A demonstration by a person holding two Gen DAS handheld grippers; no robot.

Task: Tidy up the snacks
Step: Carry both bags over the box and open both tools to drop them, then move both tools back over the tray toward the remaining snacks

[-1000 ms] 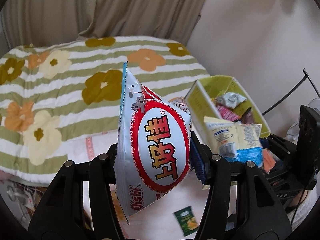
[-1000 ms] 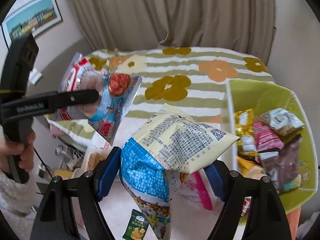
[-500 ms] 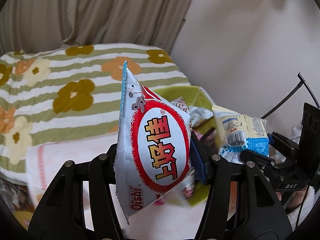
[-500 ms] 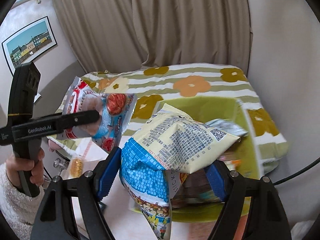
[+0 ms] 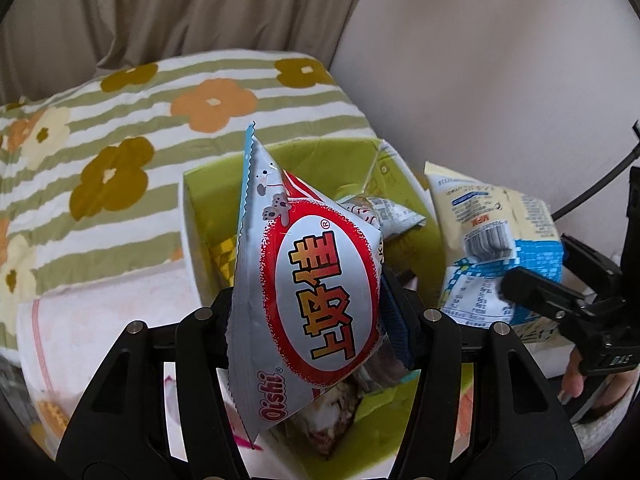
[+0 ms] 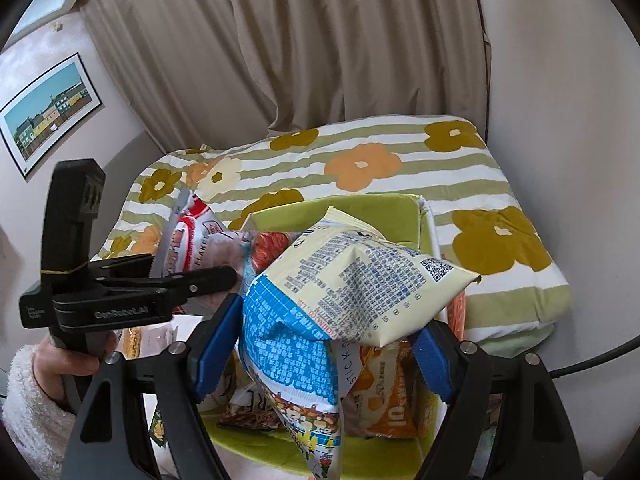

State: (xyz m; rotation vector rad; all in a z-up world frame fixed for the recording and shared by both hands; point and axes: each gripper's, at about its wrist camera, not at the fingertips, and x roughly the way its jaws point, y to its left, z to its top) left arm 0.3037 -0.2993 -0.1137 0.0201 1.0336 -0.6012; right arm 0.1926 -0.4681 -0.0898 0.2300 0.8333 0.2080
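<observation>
Above the green box (image 5: 192, 216) (other snacks inside) – left gripper (image 5: 308, 312), jaws just been opening, pads yet against the silver Oishi bag (image 5: 316, 300); right gripper (image 6: 320, 344) clamped on the blue-yellow bag (image 6: 360, 280)

Right hand-held gripper (image 6: 320, 344) clamping blue-and-cream snack bag (image 6: 344, 280), apparently above green box (image 6: 360, 208)

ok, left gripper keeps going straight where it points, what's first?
Likely the snack packets piled in the green box; the left gripper, Oishi bag between its jaws, points down into it. Depth unclear.
</observation>
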